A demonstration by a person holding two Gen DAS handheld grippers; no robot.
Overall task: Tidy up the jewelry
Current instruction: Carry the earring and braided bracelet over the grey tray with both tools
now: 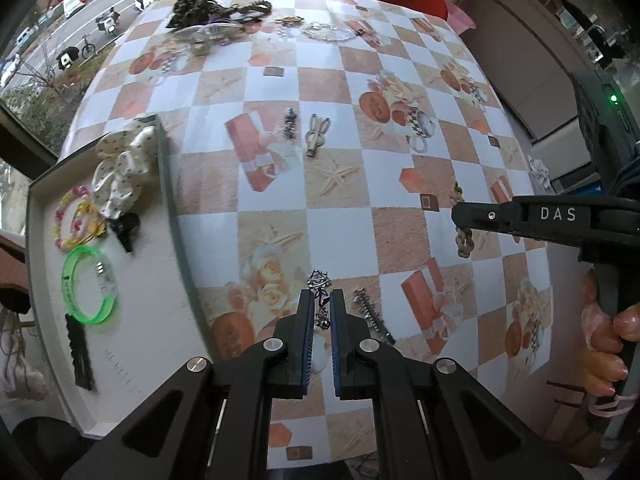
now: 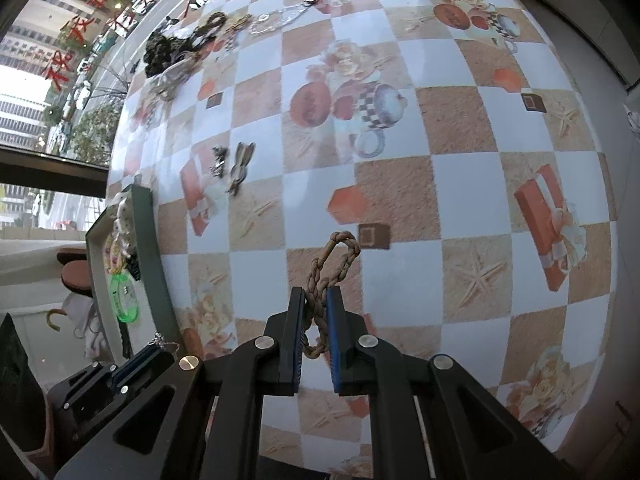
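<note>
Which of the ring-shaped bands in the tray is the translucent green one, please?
The green bangle, nearest the camera in the tray. The other band beyond it is pink and yellow, beside the white scrunchie.

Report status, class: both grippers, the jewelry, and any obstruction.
Left gripper shut on silver pendant. Right gripper shut on braided cord bracelet. Tray partly filled. Nothing in the way.

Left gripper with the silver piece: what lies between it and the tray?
Only bare checkered tablecloth separates the left gripper, shut on the silver piece, from the tray; left wrist view shows it.
</note>
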